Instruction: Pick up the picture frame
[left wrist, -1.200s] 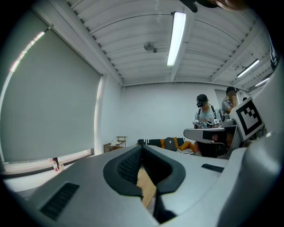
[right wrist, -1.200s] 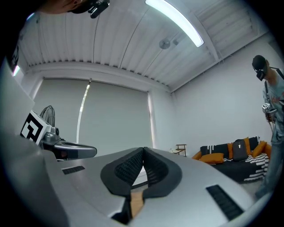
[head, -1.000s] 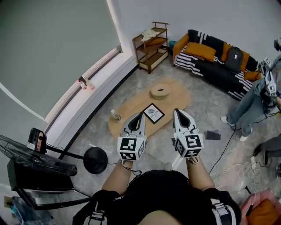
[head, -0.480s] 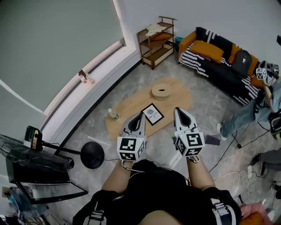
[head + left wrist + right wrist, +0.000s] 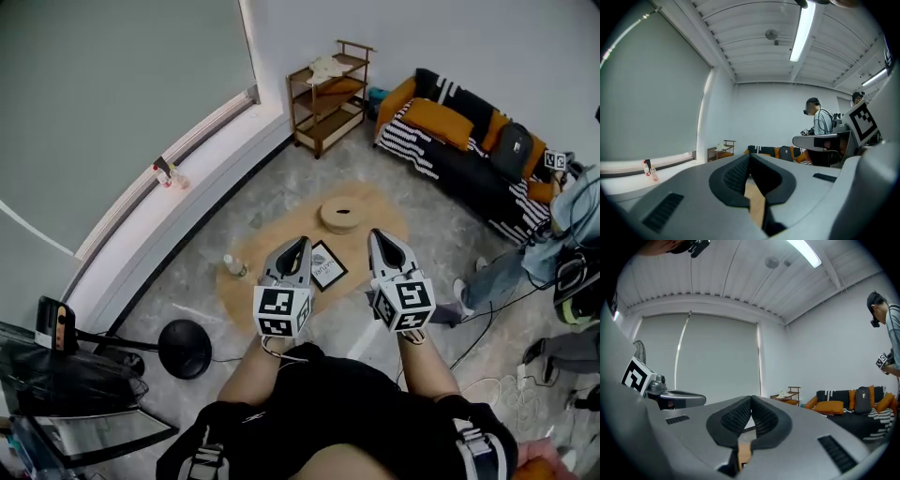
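Since a second ago both grippers are reaching farther out over the tabletop (image 5: 382,221), so the frame (image 5: 328,268), which was lying level with their tips, is now sitting lower between the two gripper bodies. The left gripper's (image 5: 299,246) jaws are pressing together with nothing held; in the left gripper view only a tan sliver is showing beneath the ribbed pads. The right gripper's (image 5: 376,236) jaws are likewise meeting flat on each other, empty, in the right gripper view. The frame is lying flat on the oval wooden tabletop, turned corner-on, its left side hiding behind the left gripper and its right corner showing just beside the right gripper; neither pair of jaws is gripping it. Beyond it a round wooden disc (image 5: 341,215) is resting on the far part of the tabletop, and a bottle (image 5: 234,266) is standing near the left edge. Farther out, a shelf (image 5: 328,94) is standing against the far wall, with a sofa (image 5: 455,131) bearing orange cushions to its right. A person (image 5: 553,248) is standing at the right edge, and a fan base (image 5: 185,348) is sitting on the floor at the left.
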{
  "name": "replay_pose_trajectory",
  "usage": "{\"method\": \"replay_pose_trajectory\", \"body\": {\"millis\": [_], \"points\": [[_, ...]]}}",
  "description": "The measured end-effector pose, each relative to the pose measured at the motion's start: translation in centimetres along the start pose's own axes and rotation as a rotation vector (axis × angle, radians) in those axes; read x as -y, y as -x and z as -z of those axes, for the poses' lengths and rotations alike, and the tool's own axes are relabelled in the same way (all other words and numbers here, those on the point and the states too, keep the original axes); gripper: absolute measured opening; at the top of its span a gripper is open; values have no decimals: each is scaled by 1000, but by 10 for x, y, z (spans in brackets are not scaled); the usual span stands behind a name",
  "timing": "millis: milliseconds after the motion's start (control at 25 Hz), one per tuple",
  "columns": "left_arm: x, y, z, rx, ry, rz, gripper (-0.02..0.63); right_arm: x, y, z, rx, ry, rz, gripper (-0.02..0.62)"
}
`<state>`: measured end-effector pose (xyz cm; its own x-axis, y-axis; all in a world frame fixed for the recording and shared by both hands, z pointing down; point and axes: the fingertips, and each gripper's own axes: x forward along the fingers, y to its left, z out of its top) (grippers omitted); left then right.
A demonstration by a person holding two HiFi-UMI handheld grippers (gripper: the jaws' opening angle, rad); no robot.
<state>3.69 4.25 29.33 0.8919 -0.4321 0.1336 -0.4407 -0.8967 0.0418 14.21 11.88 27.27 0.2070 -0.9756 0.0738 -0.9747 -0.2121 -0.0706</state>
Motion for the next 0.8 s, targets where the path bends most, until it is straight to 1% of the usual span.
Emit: {"method": "replay_pose_trajectory", "body": {"millis": [160,320,440,600,800], "points": [[-56,-28,-11,32,30,17,21,-12,-59,-14,12,53,14,17],[-99,-45,-10,25,58,30,21,-21,-107,-11,-22,73,27,17],[-121,-54,-3,21,82,46,21,-27,-132,-3,-50,83,29,17],[-141,-65,11,-13,107,49,21,-30,-157,11,-86,82,19,17],[-169,-76,22,-36,113,-5,21,-28,-182,19,-98,79,-2,17]]}}
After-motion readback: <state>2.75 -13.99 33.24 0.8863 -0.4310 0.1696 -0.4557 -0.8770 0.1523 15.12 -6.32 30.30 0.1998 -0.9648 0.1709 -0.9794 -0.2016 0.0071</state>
